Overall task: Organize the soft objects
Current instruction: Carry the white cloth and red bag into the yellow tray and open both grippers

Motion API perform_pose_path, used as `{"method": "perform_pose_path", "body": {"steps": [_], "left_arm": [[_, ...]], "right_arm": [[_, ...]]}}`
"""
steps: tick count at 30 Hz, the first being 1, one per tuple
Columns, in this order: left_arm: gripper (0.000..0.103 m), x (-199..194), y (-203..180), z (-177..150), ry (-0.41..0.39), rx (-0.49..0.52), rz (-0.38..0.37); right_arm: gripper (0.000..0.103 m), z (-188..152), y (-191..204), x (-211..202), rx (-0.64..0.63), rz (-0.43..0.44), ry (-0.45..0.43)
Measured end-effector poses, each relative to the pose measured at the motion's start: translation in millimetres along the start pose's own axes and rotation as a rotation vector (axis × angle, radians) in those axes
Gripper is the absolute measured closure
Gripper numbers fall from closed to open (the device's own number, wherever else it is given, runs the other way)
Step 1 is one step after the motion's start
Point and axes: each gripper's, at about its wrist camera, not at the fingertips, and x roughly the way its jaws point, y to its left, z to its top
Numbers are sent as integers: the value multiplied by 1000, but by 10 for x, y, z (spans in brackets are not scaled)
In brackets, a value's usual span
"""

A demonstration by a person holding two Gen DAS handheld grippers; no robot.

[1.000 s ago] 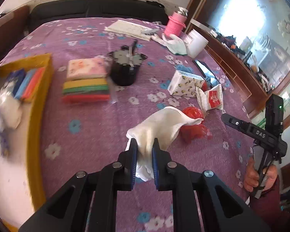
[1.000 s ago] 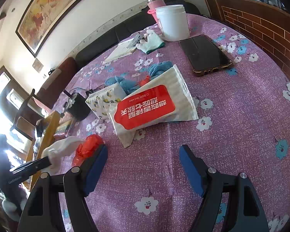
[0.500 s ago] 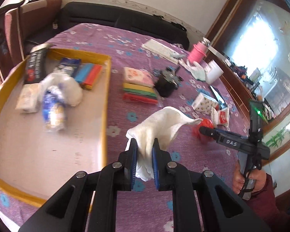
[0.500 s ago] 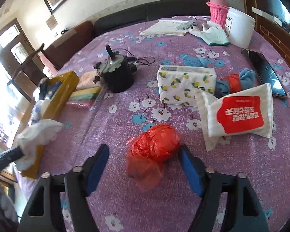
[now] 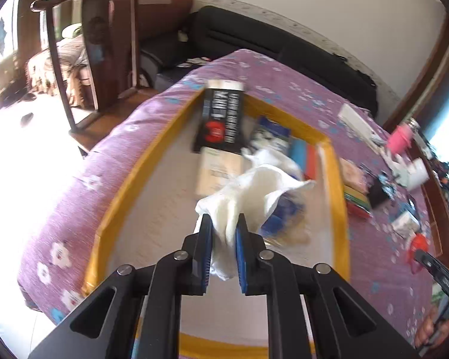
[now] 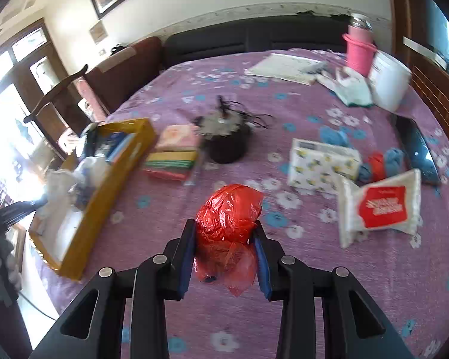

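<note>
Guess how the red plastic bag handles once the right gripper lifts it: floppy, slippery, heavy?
Probably floppy: the red plastic bag is crumpled, with a loose flap sagging below the right gripper. Likely light for its size; thin film, no visible contents. Possibly slippery, since its glossy wrinkles shine, so it may slide between the pads.

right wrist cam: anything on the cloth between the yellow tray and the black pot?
Yes. In the right wrist view, a stack of coloured sponges with a pink pack behind it sits between the yellow tray and the black pot.
</note>
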Motion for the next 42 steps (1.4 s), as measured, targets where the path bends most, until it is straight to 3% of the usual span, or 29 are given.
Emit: {"method": "perform_pose_path", "body": {"steps": [3, 5, 6, 7, 10, 12, 16, 21, 25, 27, 30, 36, 42], "left_arm": [[87, 120, 185, 100, 13, -34, 49], [79, 183, 296, 146, 17, -62, 74], [68, 232, 327, 170, 25, -69, 75], [59, 258, 352, 181, 32, -70, 70], [48, 256, 368, 165, 47, -63, 11], [45, 167, 362, 137, 28, -49, -12], [29, -126, 397, 79, -58, -49, -52], [26, -322, 511, -21, -108, -55, -76], [26, -376, 665, -121, -119, -65, -69], [24, -379, 760, -162, -126, -78, -59], [24, -336, 896, -200, -114, -114, -50], [24, -394, 916, -228, -116, -129, -35], [23, -489, 556, -210, -118, -63, -40]], "right_arm": [[65, 56, 305, 56, -50, 38, 13], [65, 103, 533, 127, -87, 55, 24], [65, 123, 633, 160, -102, 62, 28], [65, 146, 735, 192, -116, 69, 32], [64, 224, 1061, 321, -160, 104, 48], [64, 280, 1305, 412, -195, 128, 62], [64, 351, 1770, 655, -280, 136, 84], [64, 387, 2134, 1047, -379, 64, 120], [60, 433, 2149, 1259, -378, 15, 149], [47, 470, 2137, 1280, -372, 15, 153], [37, 515, 2121, 1176, -369, 26, 113], [29, 522, 2003, 842, -353, 22, 10], [29, 458, 1523, 483, -259, 18, -49]]}}
